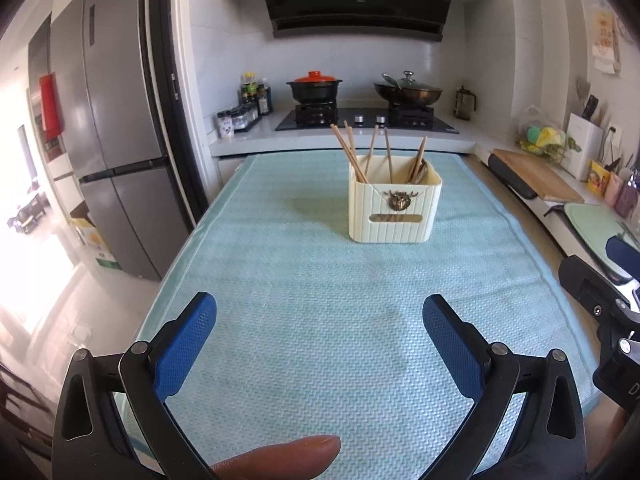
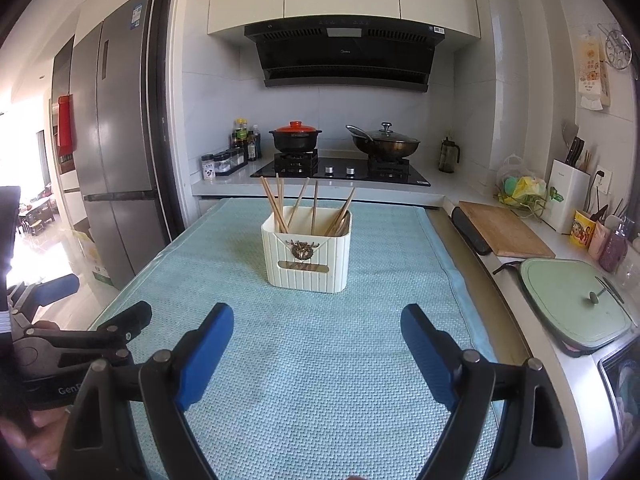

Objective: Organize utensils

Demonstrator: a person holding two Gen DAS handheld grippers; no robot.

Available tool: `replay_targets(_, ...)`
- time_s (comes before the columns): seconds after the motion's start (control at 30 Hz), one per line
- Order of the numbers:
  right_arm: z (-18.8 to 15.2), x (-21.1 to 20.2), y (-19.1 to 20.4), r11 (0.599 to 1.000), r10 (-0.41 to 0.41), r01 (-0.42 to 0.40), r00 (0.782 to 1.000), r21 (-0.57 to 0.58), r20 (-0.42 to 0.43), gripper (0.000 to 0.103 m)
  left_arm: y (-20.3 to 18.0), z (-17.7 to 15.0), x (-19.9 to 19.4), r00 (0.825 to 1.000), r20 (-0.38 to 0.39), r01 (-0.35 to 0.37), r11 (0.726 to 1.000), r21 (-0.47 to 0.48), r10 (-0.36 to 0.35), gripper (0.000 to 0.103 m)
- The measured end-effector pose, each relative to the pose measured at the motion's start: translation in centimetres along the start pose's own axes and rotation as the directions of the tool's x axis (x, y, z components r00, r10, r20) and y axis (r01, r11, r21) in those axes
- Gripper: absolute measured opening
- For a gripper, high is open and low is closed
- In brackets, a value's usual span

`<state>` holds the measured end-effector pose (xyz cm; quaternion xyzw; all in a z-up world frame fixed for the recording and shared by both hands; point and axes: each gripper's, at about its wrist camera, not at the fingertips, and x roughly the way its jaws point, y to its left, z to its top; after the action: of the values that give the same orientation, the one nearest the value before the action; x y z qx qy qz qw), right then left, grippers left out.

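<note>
Over the blue mat on the tabletop you're hovering both claws, left claw and right claw, spread wide and empty, since the chopsticks are already standing in the cream holder.

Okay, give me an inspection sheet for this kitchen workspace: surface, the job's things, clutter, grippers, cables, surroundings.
Surface: light blue textured mat covers the table, flat.
Job's things: cream ribbed plastic utensil holder stands upright on the mat; wooden chopsticks lean inside it, apart from both grippers.
Clutter: nothing seen on the mat.
Grippers: left gripper open, empty; right gripper open, empty.
Cables: nothing seen.
Surroundings: black pot with orange lid and lidded wok on the stove; grey fridge left; wooden cutting board right.
</note>
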<state>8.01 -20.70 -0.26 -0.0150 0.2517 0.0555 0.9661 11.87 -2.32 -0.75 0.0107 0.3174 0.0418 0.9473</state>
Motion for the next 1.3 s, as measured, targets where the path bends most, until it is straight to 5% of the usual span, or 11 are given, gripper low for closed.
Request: replay_targets(1.3,0.01,-0.45,0.87,0.999,0.026,-0.026,1.000,-0.041,-0.008,0.087,0.26,0.09,-0.63,1.000,0.006,0.003,1.000,-0.002,-0.003,0.103)
